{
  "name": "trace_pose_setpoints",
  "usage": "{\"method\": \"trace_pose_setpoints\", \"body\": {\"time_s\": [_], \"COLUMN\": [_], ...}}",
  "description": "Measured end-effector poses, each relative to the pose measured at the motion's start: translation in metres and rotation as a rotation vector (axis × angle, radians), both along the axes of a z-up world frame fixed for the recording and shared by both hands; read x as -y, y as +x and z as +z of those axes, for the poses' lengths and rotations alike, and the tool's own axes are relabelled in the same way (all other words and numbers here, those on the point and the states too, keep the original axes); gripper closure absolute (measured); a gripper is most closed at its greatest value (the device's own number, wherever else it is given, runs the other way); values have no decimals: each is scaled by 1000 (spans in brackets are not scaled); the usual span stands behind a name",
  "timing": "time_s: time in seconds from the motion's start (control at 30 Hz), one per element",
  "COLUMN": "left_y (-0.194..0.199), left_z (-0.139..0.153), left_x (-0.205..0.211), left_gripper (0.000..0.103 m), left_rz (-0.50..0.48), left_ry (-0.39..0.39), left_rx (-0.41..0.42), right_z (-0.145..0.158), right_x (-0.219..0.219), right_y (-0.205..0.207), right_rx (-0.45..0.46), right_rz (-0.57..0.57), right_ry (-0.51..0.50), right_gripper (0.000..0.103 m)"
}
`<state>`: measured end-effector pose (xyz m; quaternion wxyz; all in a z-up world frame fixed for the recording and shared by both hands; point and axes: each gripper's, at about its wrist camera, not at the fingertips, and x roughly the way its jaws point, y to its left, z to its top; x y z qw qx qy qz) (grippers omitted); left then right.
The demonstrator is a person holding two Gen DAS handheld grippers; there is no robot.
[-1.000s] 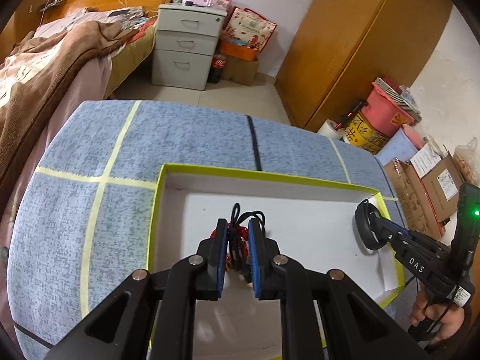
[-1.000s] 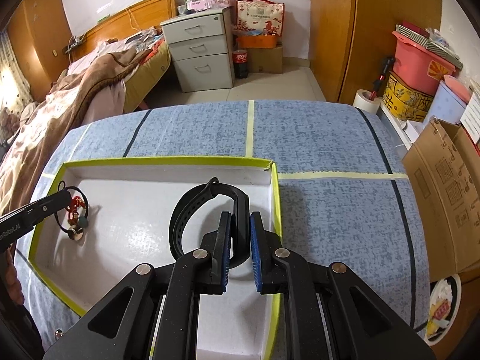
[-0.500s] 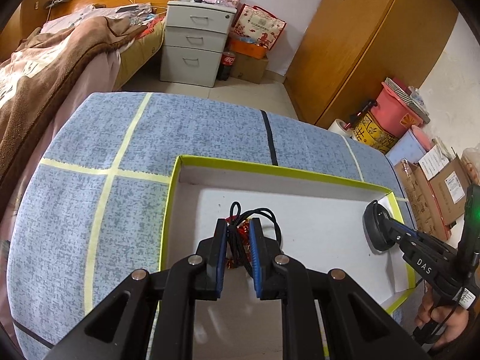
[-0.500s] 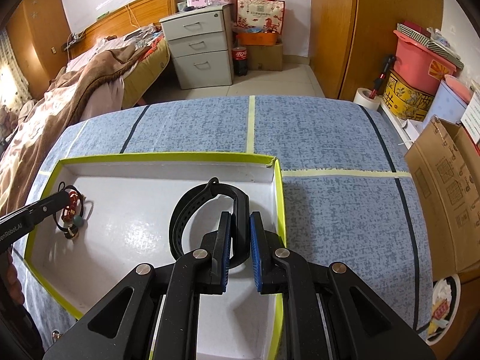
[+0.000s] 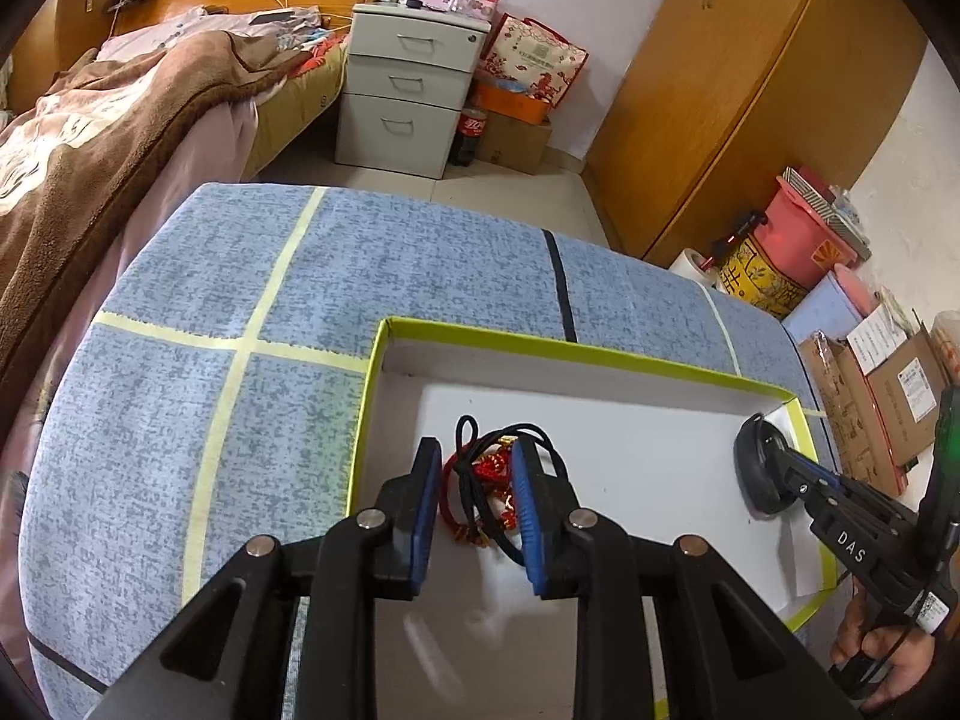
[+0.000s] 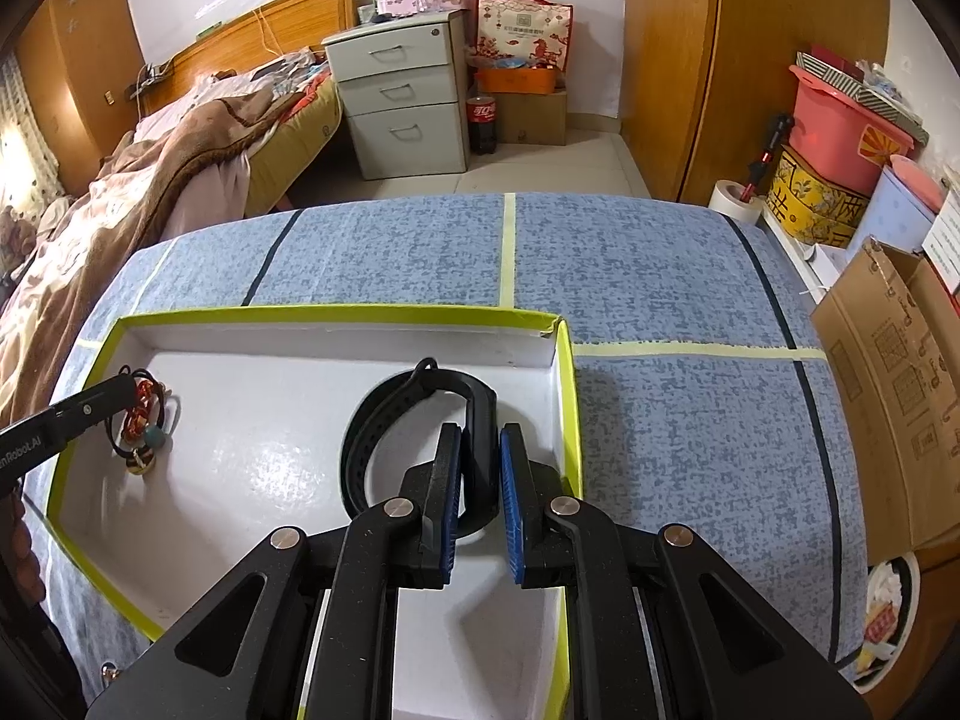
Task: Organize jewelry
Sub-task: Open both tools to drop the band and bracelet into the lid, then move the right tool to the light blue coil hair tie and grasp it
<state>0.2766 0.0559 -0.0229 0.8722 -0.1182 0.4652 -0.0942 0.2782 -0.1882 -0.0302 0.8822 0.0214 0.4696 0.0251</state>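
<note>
A bracelet of red and black cords lies on the white floor of the green-rimmed box, near its left wall. My left gripper straddles it. Its jaws are opening and the blue pads stand clear of the cords on both sides. In the right wrist view the same bracelet shows a teal bead and a gold charm beside the left gripper's fingers. My right gripper is shut on a black wristband, which rests on the box floor by the right wall.
The box sits on a table under a blue cloth marked with tape lines. A bed lies to the left, a grey drawer unit behind, and cardboard boxes stand to the right. A hand holds the right gripper.
The left gripper's jaws have spread apart and let go of the cord bracelet, which now lies loose on the box floor. The right gripper and wristband have not moved.
</note>
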Motion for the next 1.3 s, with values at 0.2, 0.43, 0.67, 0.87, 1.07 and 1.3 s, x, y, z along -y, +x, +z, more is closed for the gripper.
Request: {"method": "trace_pose_setpoints", "body": {"time_s": [0.2,0.43,0.67,0.87,1.07,1.3], "left_y": [-3,-9,-31,-63,-96,-131], "left_z": [4,13,31,43,41,32], "left_x": [2,-1,-8,-12,-15,-20], "left_gripper": [60,56,52,50,49,49], "left_rz": [-2,11,11,9,5,0], "left_ry": [-13,-11,-2,21,42,16], "left_rx": [9,30,81,120,123,109], "right_z": [2,9,29,41,46,46], "right_x": [2,1,0,-1,2,8], "right_y": [-1,-7,-28,-55,-88,-127], "right_rx": [13,38,91,121,137,149], "right_rz": [0,9,27,40,40,42], "right_ry": [9,25,44,57,70,76], "right_gripper": [89,82,76,67,67,67]}}
